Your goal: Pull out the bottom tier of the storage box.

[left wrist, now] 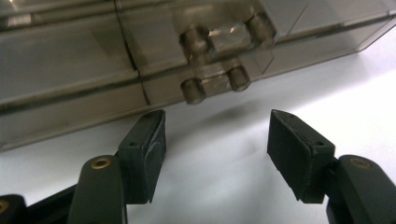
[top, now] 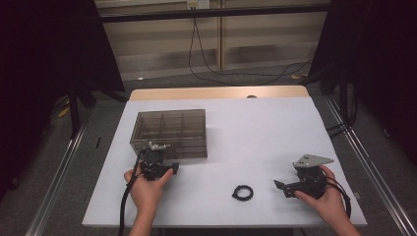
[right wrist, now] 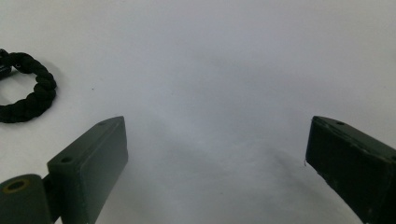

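Note:
A smoky transparent compartment box (top: 169, 130) with its lid down stands on the left part of the white table (top: 260, 132). My left gripper (top: 158, 153) is at the box's near wall. In the left gripper view the left gripper (left wrist: 217, 140) has its jaws apart with nothing between them, just short of the box's clear latch (left wrist: 219, 56). A black braided ring (top: 242, 192) lies on the table near the front. My right gripper (top: 284, 189) rests to the right of it, pointing left. The right gripper view has the right gripper (right wrist: 217, 140) wide open over bare table, with the ring (right wrist: 28, 91) ahead at the left.
The table's wooden far edge (top: 216, 92) shows beyond the white cover. Metal rails (top: 59, 172) run along both sides of the table, and cables (top: 206, 64) lie on the floor behind it.

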Available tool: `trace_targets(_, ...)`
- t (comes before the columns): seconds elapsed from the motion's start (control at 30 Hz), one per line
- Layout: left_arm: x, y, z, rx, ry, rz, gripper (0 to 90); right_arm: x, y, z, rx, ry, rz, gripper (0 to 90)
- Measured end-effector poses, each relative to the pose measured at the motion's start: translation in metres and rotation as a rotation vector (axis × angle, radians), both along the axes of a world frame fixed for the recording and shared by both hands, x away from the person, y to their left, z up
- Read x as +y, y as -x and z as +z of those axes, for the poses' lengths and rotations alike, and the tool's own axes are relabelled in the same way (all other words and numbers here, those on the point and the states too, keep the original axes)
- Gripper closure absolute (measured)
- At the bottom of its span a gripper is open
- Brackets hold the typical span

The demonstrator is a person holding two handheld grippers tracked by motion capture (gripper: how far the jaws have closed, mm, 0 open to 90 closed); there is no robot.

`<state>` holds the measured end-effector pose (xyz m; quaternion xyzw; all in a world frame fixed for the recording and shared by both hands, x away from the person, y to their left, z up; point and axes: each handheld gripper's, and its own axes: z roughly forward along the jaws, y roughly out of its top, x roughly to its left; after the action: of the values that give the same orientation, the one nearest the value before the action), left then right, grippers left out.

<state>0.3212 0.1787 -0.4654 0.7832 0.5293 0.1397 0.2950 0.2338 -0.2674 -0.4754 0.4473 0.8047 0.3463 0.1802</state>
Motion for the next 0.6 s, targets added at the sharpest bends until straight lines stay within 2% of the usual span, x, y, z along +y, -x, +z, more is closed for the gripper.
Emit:
trace_targets(0.07,-0.002,-0.002,0.001,0.0,-0.007,0.011,37.9,0.0,0.0,0.0,0.003,0.003,0.003,5.3)
trace_targets(0.1,-0.003,-0.004,0.0,0.013,0.001,0.011,37.9,0.0,0.0,0.0,0.001,-0.001,0.005,5.4)
trace_targets(0.23,-0.004,-0.007,0.0,0.007,0.003,0.017,38.3,-0.001,0.0,0.0,-0.003,-0.001,0.0,5.7)
trace_targets(0.33,-0.007,-0.01,0.0,0.042,0.006,0.022,39.7,-0.001,0.0,0.001,-0.004,0.002,0.0,5.7)
trace_targets(0.43,-0.008,-0.011,0.0,0.047,0.008,0.029,42.6,-0.001,0.0,0.0,-0.001,-0.001,0.0,5.7)
trace_targets(0.5,-0.008,-0.013,0.002,0.069,0.031,0.044,43.9,0.0,0.0,0.0,0.0,0.0,-0.001,5.7)
trace_targets(0.6,-0.008,-0.014,0.003,0.076,0.03,0.057,46.1,0.0,0.0,0.0,-0.002,0.001,0.002,5.7)
